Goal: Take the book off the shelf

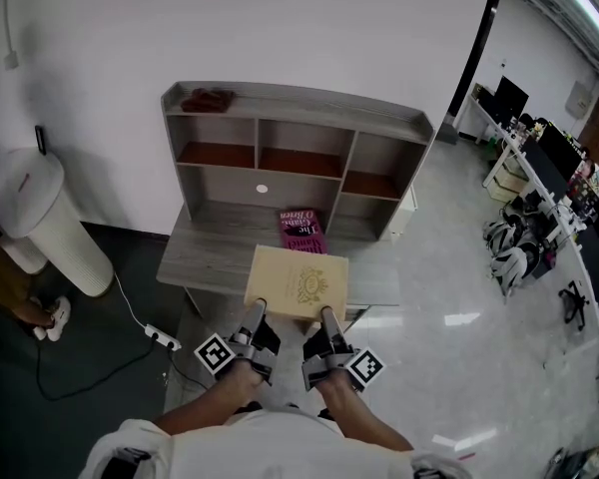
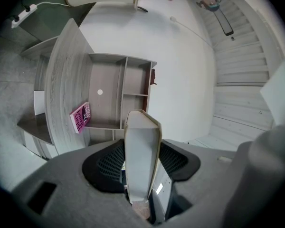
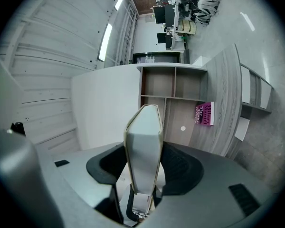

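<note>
A tan hardcover book [image 1: 298, 279] with a gold emblem hangs flat over the front edge of the grey desk [image 1: 205, 257]. Both grippers hold it by its near edge. My left gripper [image 1: 257, 314] is shut on the book's near left corner, and my right gripper [image 1: 326, 318] is shut on its near right corner. In the left gripper view the book [image 2: 141, 146] stands edge-on between the jaws of the left gripper [image 2: 141, 161]. The right gripper view shows the book [image 3: 144, 146] the same way in the right gripper [image 3: 143, 169]. The grey shelf unit [image 1: 290, 133] stands behind.
A pink book [image 1: 301, 231] lies flat on the desk below the shelf. A dark red object [image 1: 208, 98] rests on the shelf's top. A white cylinder [image 1: 40, 218] stands at left, with a power strip [image 1: 163, 339] on the floor. Office desks [image 1: 539, 168] line the right.
</note>
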